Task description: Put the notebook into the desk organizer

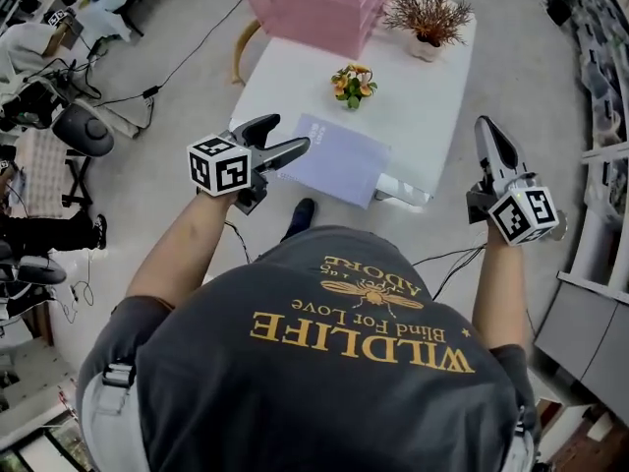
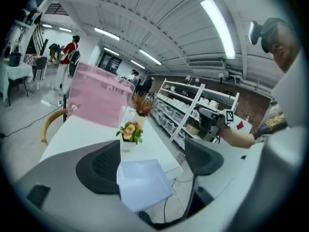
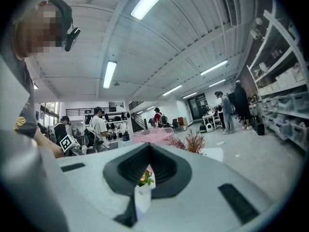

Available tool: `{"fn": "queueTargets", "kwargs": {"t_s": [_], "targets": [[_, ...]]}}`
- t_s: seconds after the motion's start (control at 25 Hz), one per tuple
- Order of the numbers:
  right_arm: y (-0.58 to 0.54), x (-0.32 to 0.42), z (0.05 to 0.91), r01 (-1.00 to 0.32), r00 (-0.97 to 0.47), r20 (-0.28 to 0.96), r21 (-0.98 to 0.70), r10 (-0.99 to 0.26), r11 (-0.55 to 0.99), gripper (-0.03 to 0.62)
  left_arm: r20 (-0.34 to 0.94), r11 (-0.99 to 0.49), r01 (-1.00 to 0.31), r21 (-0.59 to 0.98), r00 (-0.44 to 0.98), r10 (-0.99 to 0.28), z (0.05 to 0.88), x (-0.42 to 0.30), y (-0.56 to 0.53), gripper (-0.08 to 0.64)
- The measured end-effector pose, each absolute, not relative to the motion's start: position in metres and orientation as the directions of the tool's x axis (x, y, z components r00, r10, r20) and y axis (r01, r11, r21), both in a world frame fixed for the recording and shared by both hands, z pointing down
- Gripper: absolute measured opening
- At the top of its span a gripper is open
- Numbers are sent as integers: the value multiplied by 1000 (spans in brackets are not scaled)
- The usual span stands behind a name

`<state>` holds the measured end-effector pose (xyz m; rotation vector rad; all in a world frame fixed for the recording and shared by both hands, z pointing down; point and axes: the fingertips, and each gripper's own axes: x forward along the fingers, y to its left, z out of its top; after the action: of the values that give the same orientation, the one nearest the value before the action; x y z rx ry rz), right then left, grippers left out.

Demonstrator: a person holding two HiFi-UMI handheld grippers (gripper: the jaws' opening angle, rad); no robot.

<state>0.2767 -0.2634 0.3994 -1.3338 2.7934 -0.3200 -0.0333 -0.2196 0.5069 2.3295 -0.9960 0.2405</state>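
A lavender spiral notebook [image 1: 329, 160] lies flat at the near edge of the white table [image 1: 423, 116], one corner past the edge. The pink mesh desk organizer [image 1: 314, 6] stands at the table's far end. My left gripper [image 1: 290, 134] hovers just left of the notebook, open, holding nothing. In the left gripper view the notebook [image 2: 144, 182] shows between the spread jaws of the left gripper [image 2: 152, 161], with the organizer [image 2: 96, 100] beyond. My right gripper [image 1: 488, 126] is off the table's right side, shut and empty. The right gripper [image 3: 142, 178] points across the table.
A small pot of orange flowers [image 1: 353, 84] stands mid-table behind the notebook. A dried plant in a pot [image 1: 428, 18] sits at the far right corner. A wooden chair [image 1: 243, 47] is beside the organizer. Cables [image 1: 187, 62] cross the floor; shelving [image 1: 600, 165] lines the right.
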Motion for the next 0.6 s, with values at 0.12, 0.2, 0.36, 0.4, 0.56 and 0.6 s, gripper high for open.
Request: {"fn": "queueTargets", "kwargs": {"t_s": [0.12, 0.2, 0.36, 0.4, 0.56, 0.6], "targets": [[-266, 248, 407, -781, -615, 78, -197, -784, 593, 0, 447, -519, -688, 507, 725, -524, 550, -69, -212, 419], [-267, 224, 414, -787, -608, 98, -199, -788, 584, 0, 495, -497, -680, 539, 733, -466, 581, -95, -208, 419], [-275, 205, 432, -793, -603, 146, -212, -784, 571, 0, 577, -413, -673, 614, 740, -346, 646, -115, -204, 417], [-277, 207, 436, -794, -603, 158, -215, -782, 569, 0, 590, -380, -666, 642, 746, -310, 662, -111, -203, 419], [-288, 213, 450, -792, -606, 198, -231, -770, 564, 0, 586, -237, -615, 753, 789, -184, 718, -97, -201, 419], [-290, 213, 453, -793, -606, 205, -235, -768, 563, 0, 572, -214, -593, 776, 805, -158, 727, -94, -202, 420]]}}
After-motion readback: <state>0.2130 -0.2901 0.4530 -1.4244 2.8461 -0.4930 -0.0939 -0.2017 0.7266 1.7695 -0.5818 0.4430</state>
